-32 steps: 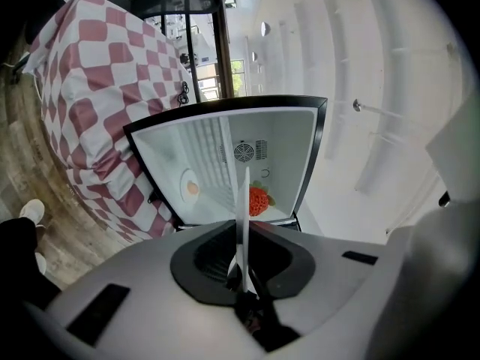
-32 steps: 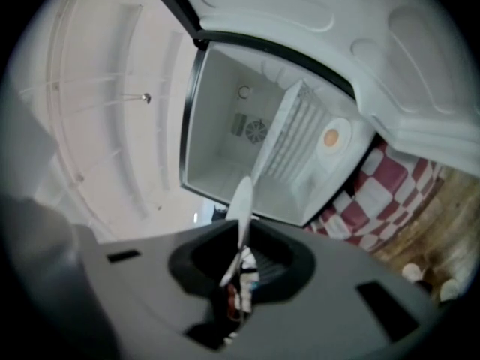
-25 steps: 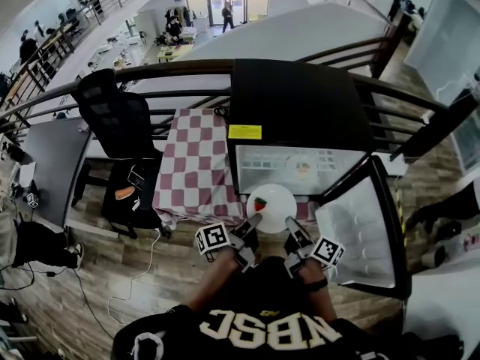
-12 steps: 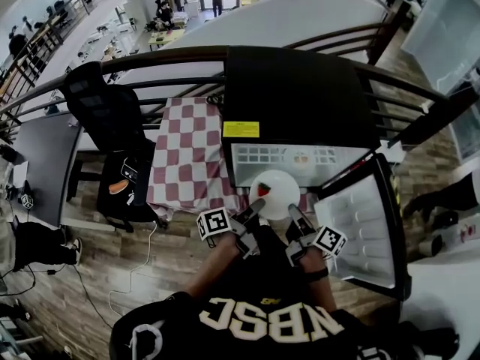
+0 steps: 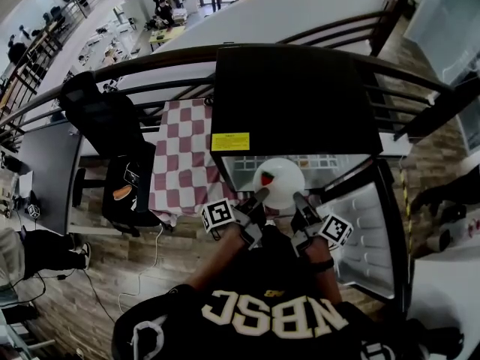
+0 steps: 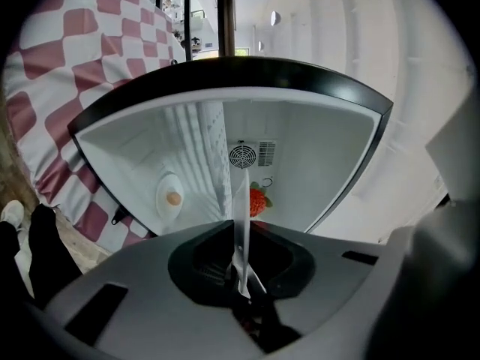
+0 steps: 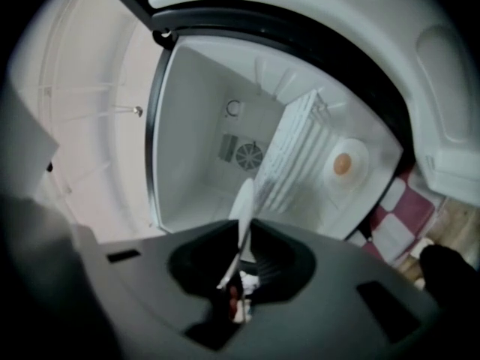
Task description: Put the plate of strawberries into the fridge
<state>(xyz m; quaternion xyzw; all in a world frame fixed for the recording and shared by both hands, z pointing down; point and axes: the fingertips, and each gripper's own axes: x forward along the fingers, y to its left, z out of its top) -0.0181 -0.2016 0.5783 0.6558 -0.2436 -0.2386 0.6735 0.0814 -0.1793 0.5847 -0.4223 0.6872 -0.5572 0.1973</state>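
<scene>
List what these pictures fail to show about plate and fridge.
- Strawberry count: head view too small; left gripper view sees plate edge-on, one strawberry showing.
- Fridge space beneath the plate: hidden behind left gripper and right gripper in their views.
- Yellow label print: head view, too small.

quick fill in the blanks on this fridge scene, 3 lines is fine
1. The plate, clamped at its rim by the left gripper and the right gripper, carries exactly ____ strawberry.
2. That strawberry is ____ in colour.
3. The door of the fridge stands ____.

Missing words: one; red; open.
</scene>
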